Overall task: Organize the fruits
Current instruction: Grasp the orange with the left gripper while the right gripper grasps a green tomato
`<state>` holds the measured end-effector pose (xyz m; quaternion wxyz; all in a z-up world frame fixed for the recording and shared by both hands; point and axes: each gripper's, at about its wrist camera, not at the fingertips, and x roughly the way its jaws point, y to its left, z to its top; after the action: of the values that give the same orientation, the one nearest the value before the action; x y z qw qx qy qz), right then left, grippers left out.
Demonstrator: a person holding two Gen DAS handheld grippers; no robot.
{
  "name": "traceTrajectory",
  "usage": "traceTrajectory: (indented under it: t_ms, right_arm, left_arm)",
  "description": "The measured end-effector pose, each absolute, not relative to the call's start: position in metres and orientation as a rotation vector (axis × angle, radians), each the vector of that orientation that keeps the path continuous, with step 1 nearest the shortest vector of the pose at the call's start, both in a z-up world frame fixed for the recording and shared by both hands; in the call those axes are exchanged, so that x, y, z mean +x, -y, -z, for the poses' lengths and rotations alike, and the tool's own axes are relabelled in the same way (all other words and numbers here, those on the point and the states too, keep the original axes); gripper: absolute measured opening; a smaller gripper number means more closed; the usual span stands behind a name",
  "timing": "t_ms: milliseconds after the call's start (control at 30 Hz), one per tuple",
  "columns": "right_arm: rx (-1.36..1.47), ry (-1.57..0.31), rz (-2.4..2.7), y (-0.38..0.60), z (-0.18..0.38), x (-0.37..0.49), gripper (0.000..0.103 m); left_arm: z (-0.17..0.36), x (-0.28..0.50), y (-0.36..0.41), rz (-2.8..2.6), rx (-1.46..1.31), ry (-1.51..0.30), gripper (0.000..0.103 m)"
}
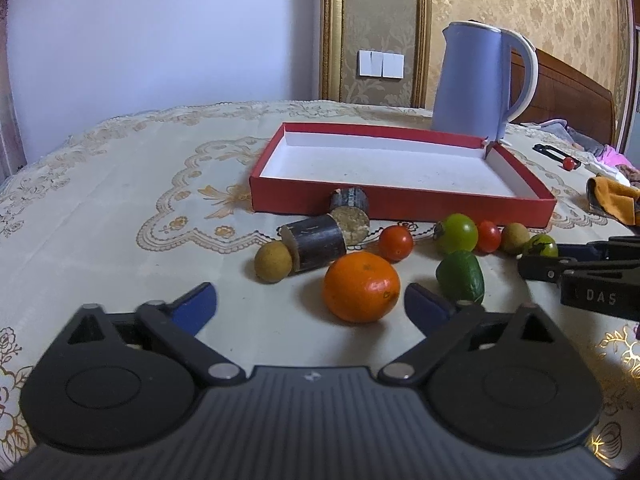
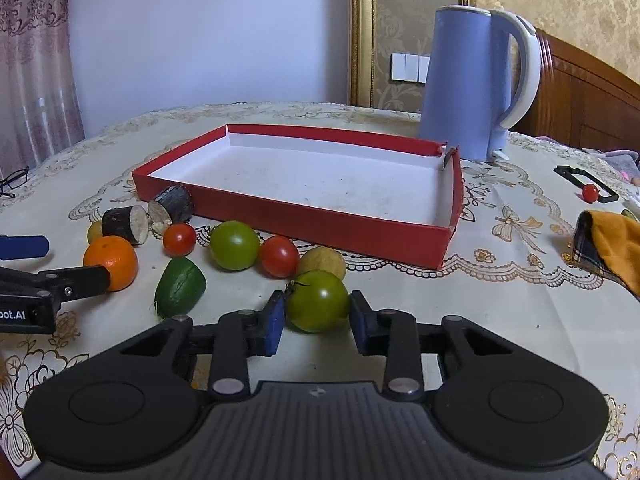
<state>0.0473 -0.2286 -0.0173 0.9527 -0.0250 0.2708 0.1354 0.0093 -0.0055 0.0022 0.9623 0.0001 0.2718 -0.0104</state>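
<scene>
**Green tomato pinched**

Squeezed by right gripper (image 2: 317,318): green tomato (image 2: 318,300), just in front of red box (image 2: 320,224). Left gripper (image 1: 310,306) spread wide around orange (image 1: 361,286), not touching. Behind box: blue kettle (image 2: 464,84).

I saw soft, even daylight in both wrist views, fairly bright, with a cool bluish cast on the wall (image 1: 160,40). Shadows were faint: a pale one lay under the orange (image 1: 362,286) toward 6 o'clock, another beneath the green tomato (image 2: 318,300). The white floor of the red box (image 2: 400,240) glared mildly. Fisheye bending curved the tablecloth (image 1: 120,200) edge and bowed the gold frame (image 2: 362,32). Corners went black at 1 and 5 o'clock. Focus held in the middle; the far kettle (image 1: 476,76) looked slightly soft.
</scene>
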Motion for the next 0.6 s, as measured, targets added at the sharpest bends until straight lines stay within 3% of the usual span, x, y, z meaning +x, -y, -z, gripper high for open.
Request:
traceTrajectory:
  t_ms: [133,200,300,433,600]
  right_arm:
    - [-0.036,-0.521,-0.264,0.233,0.015,0.039,0.033]
    - [-0.025,-0.509,-0.268,0.236,0.014,0.033,0.033]
    - [-0.021,-0.507,-0.266,0.237,0.016,0.030,0.033]
    - [-0.005,-0.497,-0.265,0.241,0.016,0.027,0.033]
    - [0.003,-0.473,-0.264,0.244,0.012,0.023,0.033]
  left_arm:
    - [-0.003,0.013,0.010,0.041,0.005,-0.558,0.086]
    - [-0.003,0.014,0.014,0.054,0.012,-0.562,0.076]
    - [-0.002,0.018,0.022,0.064,0.032,-0.576,0.071]
    - [0.001,0.025,0.027,0.089,0.024,-0.597,0.043]
    - [0.001,0.023,0.030,0.084,0.028,-0.596,0.040]
